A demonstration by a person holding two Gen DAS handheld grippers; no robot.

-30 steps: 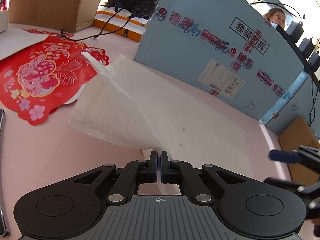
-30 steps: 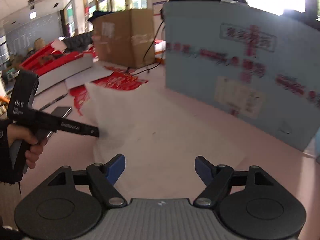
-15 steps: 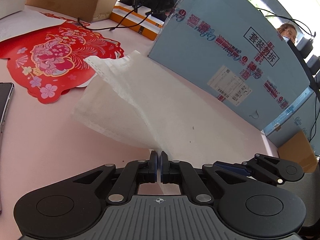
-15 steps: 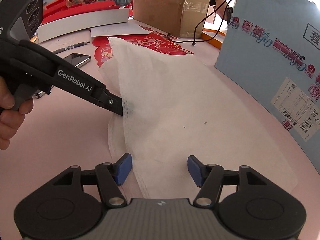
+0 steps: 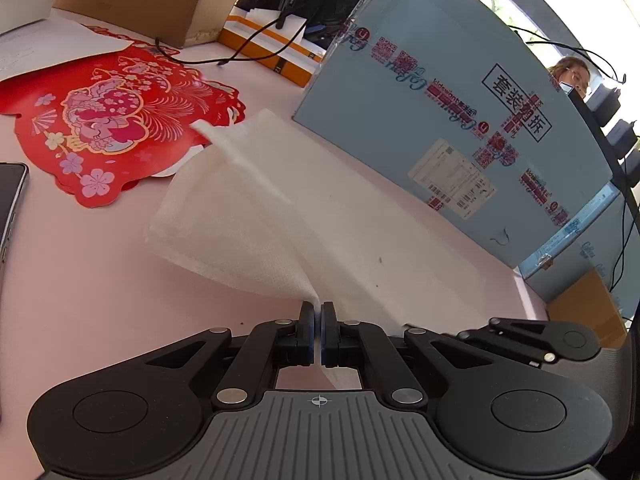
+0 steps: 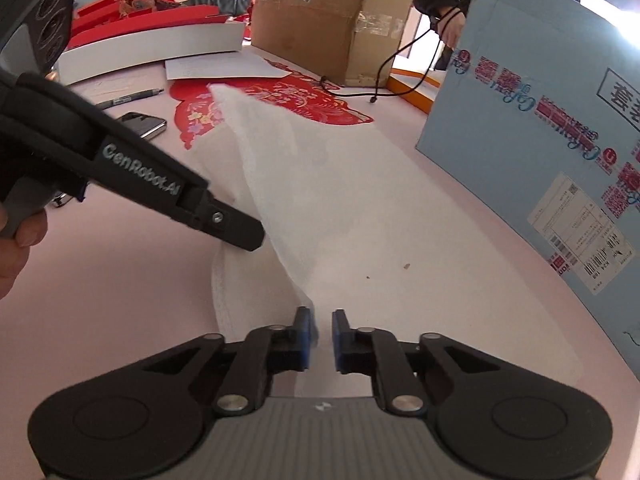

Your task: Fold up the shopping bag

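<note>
Black gripper (image 5: 319,330), blue pads, silver screws

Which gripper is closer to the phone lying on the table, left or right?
Left. The left gripper pinches the white bag edge on the side where the phone lies. The right gripper sits at the bag's near corner, farther from the phone.

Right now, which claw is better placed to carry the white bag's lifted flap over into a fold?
Left claw: it is shut on the thin white fabric bag. Right claw is apart beside the edge.
</note>
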